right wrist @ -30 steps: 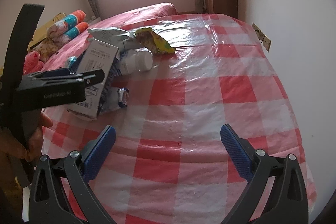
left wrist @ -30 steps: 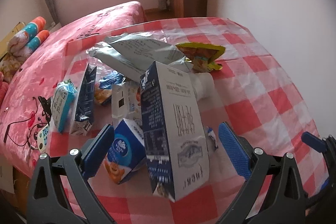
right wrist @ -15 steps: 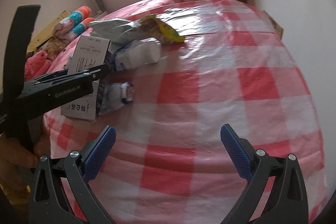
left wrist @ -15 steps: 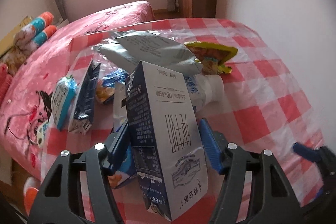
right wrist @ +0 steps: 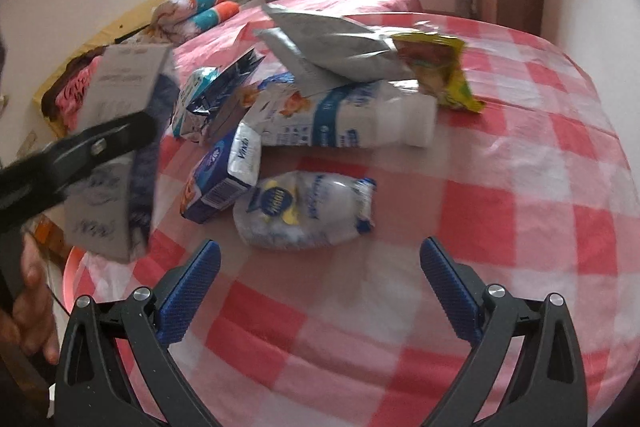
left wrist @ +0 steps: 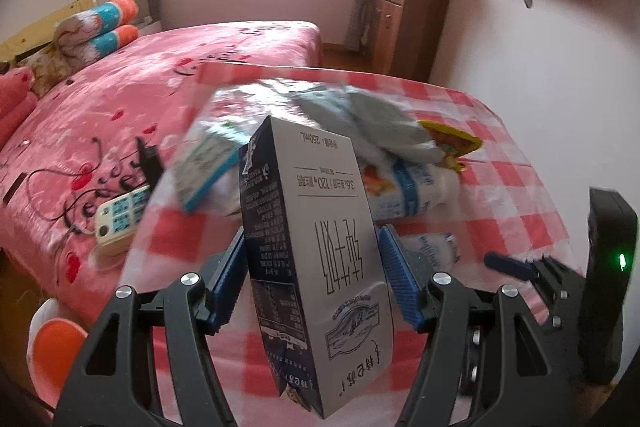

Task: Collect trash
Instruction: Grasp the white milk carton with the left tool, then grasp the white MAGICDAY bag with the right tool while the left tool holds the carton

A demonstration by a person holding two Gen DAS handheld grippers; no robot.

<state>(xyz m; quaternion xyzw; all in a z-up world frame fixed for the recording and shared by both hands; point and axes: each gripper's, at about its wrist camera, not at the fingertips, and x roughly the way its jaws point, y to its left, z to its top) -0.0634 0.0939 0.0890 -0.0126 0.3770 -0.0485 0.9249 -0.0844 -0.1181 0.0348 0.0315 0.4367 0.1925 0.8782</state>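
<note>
My left gripper (left wrist: 312,283) is shut on a tall grey and navy milk carton (left wrist: 316,255) and holds it lifted off the table; the carton also shows blurred at the left of the right wrist view (right wrist: 120,155). My right gripper (right wrist: 320,291) is open and empty, just short of a crumpled clear plastic wrapper (right wrist: 308,211). Behind it lie a small blue carton (right wrist: 222,179), a white bottle (right wrist: 344,119), a grey foil bag (right wrist: 332,47) and a yellow snack bag (right wrist: 440,67).
The table has a red and white checked cloth (right wrist: 520,207). A pink bed (left wrist: 120,99) with a remote control (left wrist: 120,219) stands left of it. A pink bin rim (right wrist: 70,279) shows below the held carton. A wooden cabinet (left wrist: 408,23) stands at the back wall.
My left gripper has closed on the milk carton and lifted it up and leftward off the table. My right gripper has moved closer to the trash pile, still open.
</note>
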